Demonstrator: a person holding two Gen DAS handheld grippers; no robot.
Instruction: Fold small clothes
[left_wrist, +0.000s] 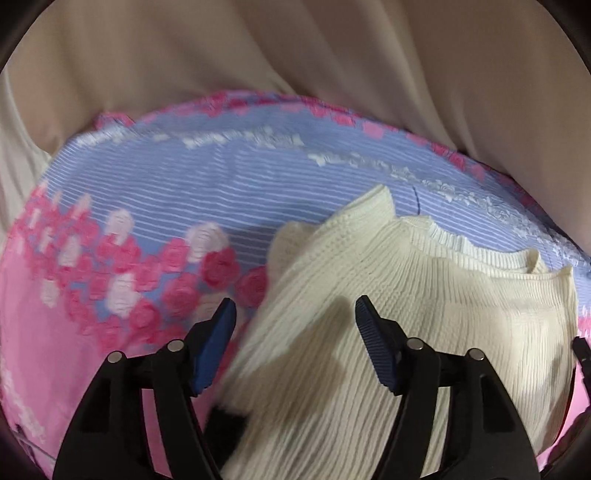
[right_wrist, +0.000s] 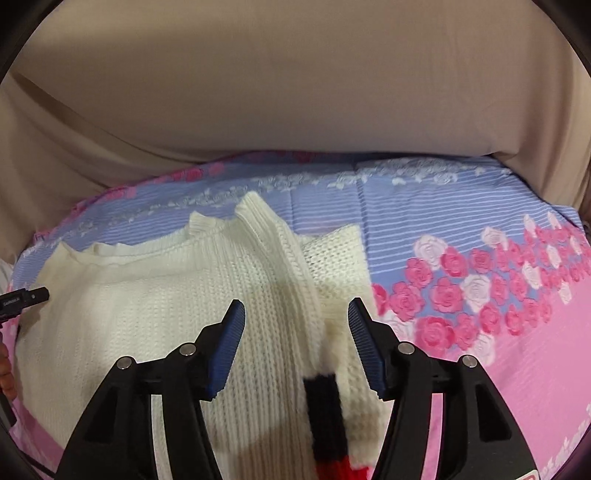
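Observation:
A cream knitted sweater (right_wrist: 155, 306) lies flat on a flowered sheet (right_wrist: 461, 229). One sleeve (right_wrist: 280, 251) is folded across its body, and a black and red band (right_wrist: 327, 421) shows near the bottom. My right gripper (right_wrist: 295, 339) is open just above the sweater, its jaws on either side of the folded sleeve. In the left wrist view the sweater (left_wrist: 424, 317) fills the lower right. My left gripper (left_wrist: 295, 343) is open above its left edge, holding nothing.
The sheet (left_wrist: 184, 192) is blue-striped with pink and white roses and a pink border. Beige cloth (right_wrist: 295, 92) rises behind it. The other gripper's tip (right_wrist: 26, 295) shows at the left edge of the right wrist view.

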